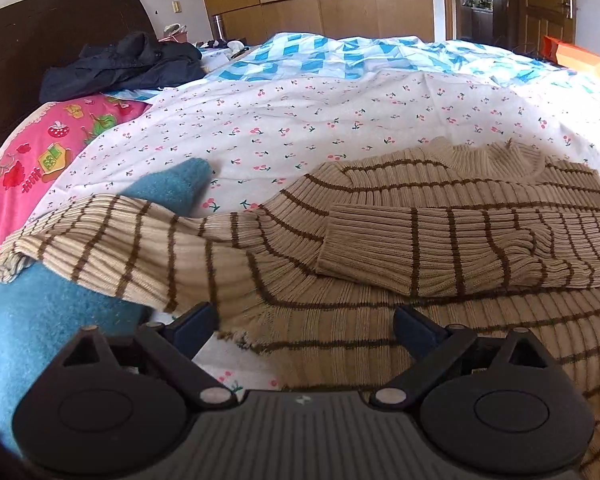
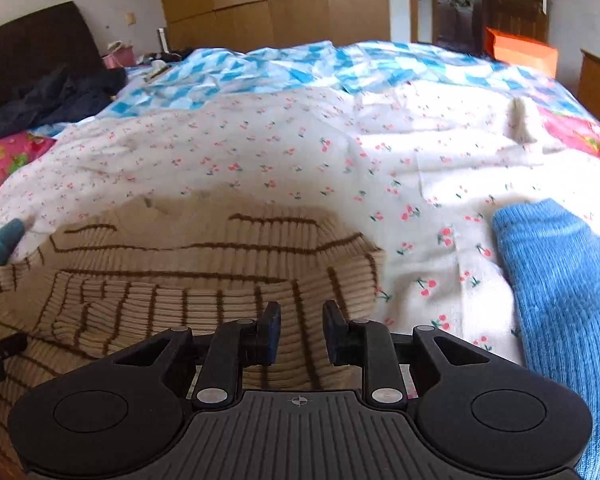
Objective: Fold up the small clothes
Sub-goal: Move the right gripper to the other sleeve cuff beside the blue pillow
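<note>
Left wrist view: I'm seeing no containers, only the striped sweater (image 1: 380,216) lying flat on the cherry-print sheet (image 1: 300,120), one sleeve folded across its chest, the other trailing over a teal knit (image 1: 40,320). I'm keeping my left gripper (image 1: 304,326) spread wide over the hem, pinching nothing. My right gripper (image 2: 301,332) is hanging narrowly parted above the sweater, gripping nothing.

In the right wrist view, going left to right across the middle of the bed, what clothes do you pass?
Teal knit piece at the left edge → tan striped sweater → blue knit garment, all lying on the cherry-print sheet.
</note>
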`<state>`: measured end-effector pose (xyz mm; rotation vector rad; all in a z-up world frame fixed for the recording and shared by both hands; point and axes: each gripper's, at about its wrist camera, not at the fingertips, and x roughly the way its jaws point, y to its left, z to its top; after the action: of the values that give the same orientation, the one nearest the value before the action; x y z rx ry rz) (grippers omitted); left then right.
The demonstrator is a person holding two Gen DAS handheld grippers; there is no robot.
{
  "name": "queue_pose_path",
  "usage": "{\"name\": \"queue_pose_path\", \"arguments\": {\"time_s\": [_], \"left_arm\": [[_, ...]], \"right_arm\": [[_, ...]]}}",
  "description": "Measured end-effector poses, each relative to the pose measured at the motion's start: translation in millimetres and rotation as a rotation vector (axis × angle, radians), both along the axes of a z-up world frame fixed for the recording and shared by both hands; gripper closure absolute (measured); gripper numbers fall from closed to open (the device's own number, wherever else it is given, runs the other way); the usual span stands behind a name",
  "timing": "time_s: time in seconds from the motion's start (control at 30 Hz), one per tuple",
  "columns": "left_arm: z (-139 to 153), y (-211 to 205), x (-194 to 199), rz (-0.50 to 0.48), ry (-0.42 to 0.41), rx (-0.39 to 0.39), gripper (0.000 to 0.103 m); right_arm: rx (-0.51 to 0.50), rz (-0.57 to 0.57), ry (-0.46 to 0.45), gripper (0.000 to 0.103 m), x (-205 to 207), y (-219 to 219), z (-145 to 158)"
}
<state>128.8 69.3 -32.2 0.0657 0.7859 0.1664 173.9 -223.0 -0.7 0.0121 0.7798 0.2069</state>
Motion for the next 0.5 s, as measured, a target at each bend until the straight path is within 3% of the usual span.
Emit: {"name": "queue_pose_path", "arguments": {"time_s": [0.3,0.5], "left_arm": [[21.0,24.4,-51.2,0.018,-0.032,-0.055,0.001],[24.6,44.7,-63.2,0.045,-0.051,-0.106,0.001]], "right_arm": [[0.016,0.48,-0.027,0.073,-9.6,142.8,-5.3],[-0.043,0.604,-0.04,0.065,-0.7,210.6,-19.7]]}}
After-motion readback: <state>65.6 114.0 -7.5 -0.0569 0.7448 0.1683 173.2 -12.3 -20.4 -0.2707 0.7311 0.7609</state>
